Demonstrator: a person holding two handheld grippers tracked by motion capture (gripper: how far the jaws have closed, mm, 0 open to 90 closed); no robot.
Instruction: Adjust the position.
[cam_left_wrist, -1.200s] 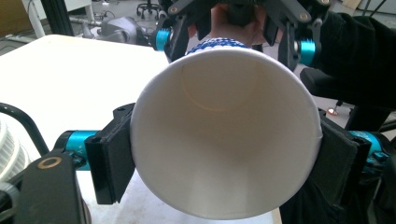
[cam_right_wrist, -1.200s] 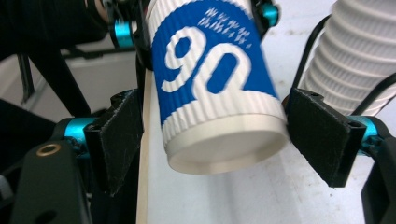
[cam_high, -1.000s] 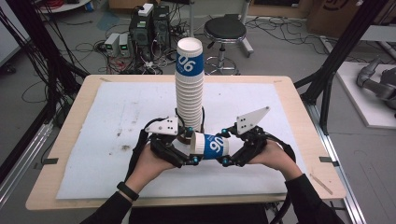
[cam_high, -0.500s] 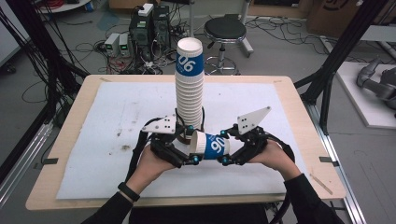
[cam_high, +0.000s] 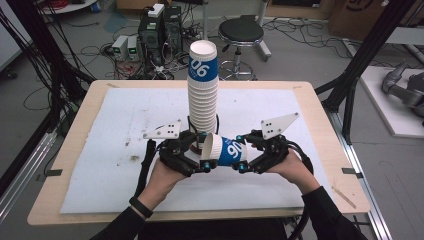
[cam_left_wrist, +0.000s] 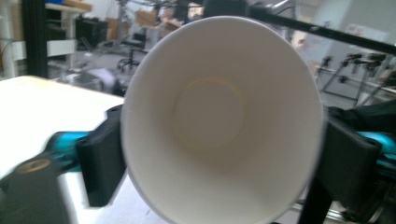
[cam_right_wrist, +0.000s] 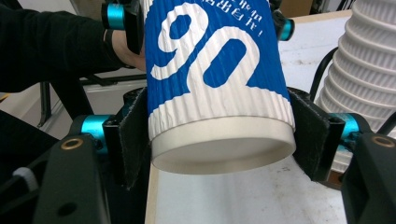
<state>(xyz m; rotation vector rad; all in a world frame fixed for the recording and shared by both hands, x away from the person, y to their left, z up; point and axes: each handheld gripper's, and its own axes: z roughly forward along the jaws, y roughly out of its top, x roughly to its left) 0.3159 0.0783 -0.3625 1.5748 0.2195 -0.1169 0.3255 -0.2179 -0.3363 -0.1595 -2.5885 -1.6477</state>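
Observation:
A blue-and-white ribbed paper cup (cam_high: 227, 150) lies on its side in the air above the table's front, held between both grippers. My left gripper (cam_high: 206, 151) is at the rim end. In the left gripper view the cup's open mouth (cam_left_wrist: 210, 116) faces me, and the left gripper (cam_left_wrist: 224, 154) pads press its sides; these jaws have just been closing. My right gripper (cam_high: 241, 152) is at the base end. In the right gripper view the right gripper (cam_right_wrist: 219, 140) clamps the cup (cam_right_wrist: 215, 70) just above its bottom, having just closed on it.
A tall stack of the same cups (cam_high: 202, 95) stands upright right behind the held cup, close to both grippers, and the stack (cam_right_wrist: 369, 70) is at the right edge of the right gripper view. A white mat (cam_high: 125, 115) covers the wooden table. A stool (cam_high: 241, 31) stands beyond the far edge.

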